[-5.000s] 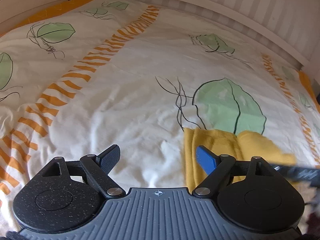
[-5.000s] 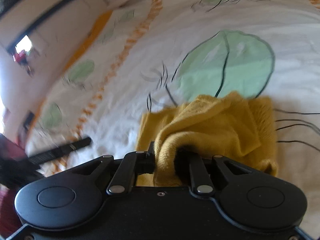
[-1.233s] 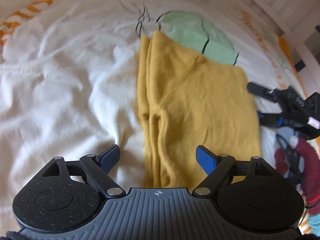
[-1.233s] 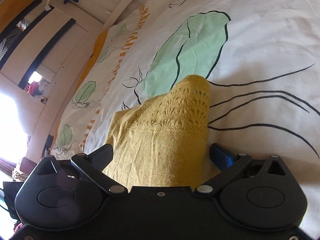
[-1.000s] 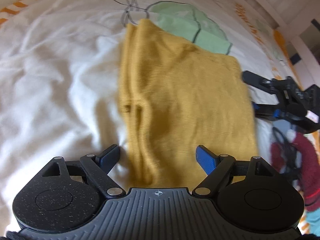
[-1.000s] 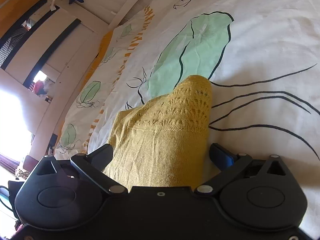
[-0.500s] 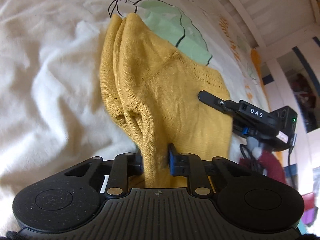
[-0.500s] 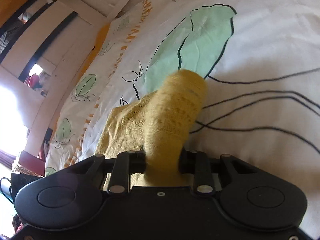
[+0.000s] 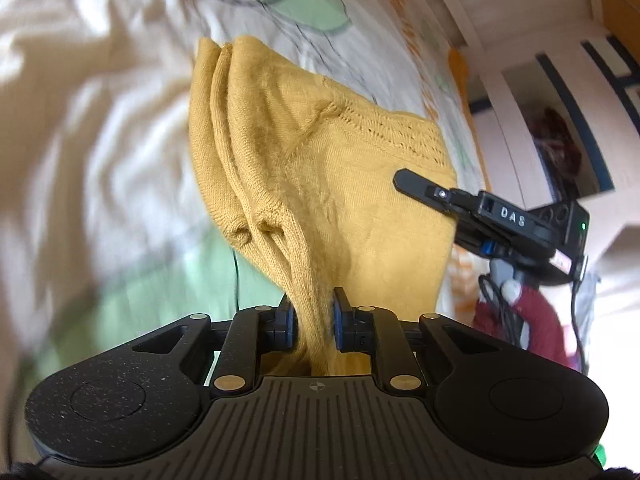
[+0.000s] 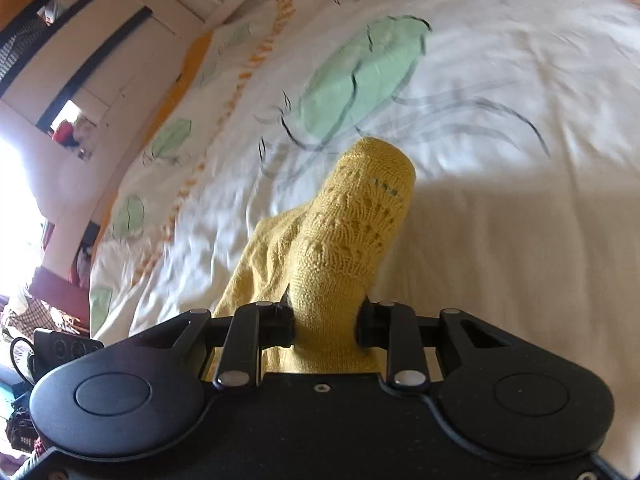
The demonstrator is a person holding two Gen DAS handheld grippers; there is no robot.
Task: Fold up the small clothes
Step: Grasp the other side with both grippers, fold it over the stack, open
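Leaf-print bedsheet (image 10: 500,220) lies beneath the yellow knit garment (image 9: 320,184), pinched by left tool (image 9: 314,326) and right tool (image 10: 325,324).

Knitted garment (image 9: 320,168): mustard yellow, plain knit with an openwork lace band at one edge. Bed cover (image 10: 500,80): white, printed with pale green leaves outlined in black and orange dashed stripes. Left tool (image 9: 314,322): black, blue pads. Right tool (image 10: 325,322): black throughout.
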